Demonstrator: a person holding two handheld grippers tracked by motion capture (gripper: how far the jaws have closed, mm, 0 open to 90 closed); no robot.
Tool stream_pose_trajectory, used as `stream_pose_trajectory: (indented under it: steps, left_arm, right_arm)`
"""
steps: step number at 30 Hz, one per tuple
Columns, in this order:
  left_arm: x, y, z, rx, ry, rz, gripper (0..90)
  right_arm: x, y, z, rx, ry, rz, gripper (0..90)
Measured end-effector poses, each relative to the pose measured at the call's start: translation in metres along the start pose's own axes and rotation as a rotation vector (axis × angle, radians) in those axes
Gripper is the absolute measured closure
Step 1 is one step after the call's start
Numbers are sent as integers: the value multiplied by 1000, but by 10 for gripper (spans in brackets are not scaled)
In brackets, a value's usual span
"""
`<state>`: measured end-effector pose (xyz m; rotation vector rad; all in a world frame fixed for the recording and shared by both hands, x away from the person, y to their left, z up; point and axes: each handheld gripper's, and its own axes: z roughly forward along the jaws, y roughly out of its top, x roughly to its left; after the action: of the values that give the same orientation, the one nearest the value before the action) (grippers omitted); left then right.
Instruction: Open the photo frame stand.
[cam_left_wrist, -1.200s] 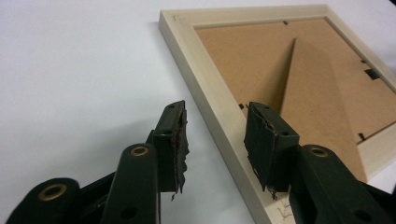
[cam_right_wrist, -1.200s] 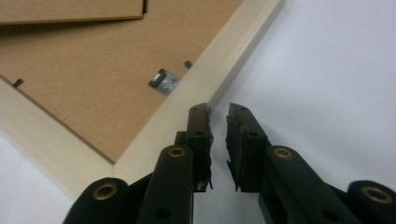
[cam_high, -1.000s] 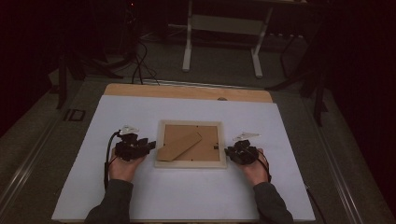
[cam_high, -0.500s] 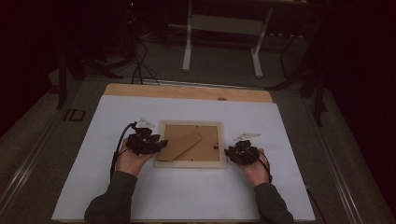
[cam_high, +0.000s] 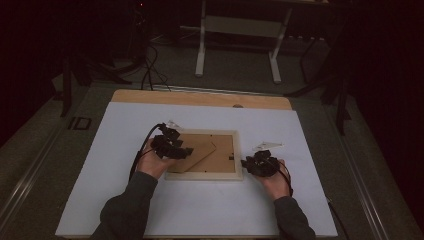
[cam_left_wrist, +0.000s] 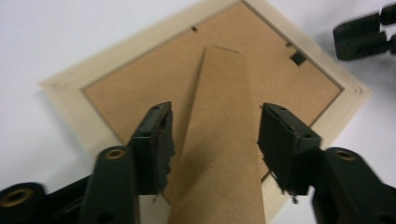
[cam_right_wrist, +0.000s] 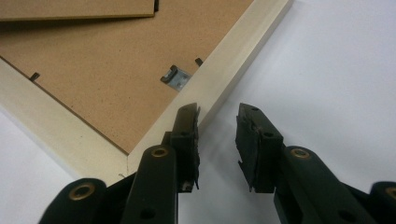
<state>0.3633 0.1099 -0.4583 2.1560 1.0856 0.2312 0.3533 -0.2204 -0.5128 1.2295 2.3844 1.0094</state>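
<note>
A pale wooden picture frame (cam_high: 205, 176) lies face down on the white mat, its brown backboard up. The cardboard stand (cam_high: 200, 156) lies across the backboard. My left gripper (cam_high: 186, 151) hovers over the frame's left part. Its jaws have just been opening and now straddle the stand (cam_left_wrist: 219, 140) without pressing it; my left gripper (cam_left_wrist: 215, 112) is open. My right gripper (cam_high: 245, 162) sits at the frame's right edge. Its jaws have also just been opening. In the right gripper view, one fingertip (cam_right_wrist: 189, 116) is over the frame rim (cam_right_wrist: 233, 60), the other over bare mat, with nothing gripped.
A small metal hanger clip (cam_right_wrist: 176, 77) sits on the backboard near the right rim. The white mat (cam_high: 125, 130) covers a wooden tabletop (cam_high: 200, 98). Cables and a metal stand base (cam_high: 235, 50) lie on the floor beyond the table.
My left hand has moved right and slightly up, from beside the frame's left edge to over the backboard. Its jaws have spread wider. The right hand has stayed put.
</note>
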Motion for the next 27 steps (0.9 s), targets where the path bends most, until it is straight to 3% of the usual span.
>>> stream_pose_trajectory:
  steps: [1,7,11,14,17,27]
  left_arm:
    - [0,3,8,26,-14,6,438]
    - [1,9,27,80,-55,24,383]
    - [2,13,37,107,-51,61,346]
    - [3,14,41,117,-67,60,340]
    - [4,15,51,163,-108,56,334]
    - [3,16,68,244,-103,86,291]
  right_arm:
    - [0,0,0,-1,0,-1,681]
    - [0,0,-1,-7,3,2,675]
    - [-1,0,-2,-8,5,3,676]
    - [-1,-1,-2,-7,4,6,676]
    - [-1,-1,0,-4,8,8,675]
    - [0,-1,1,4,12,4,669]
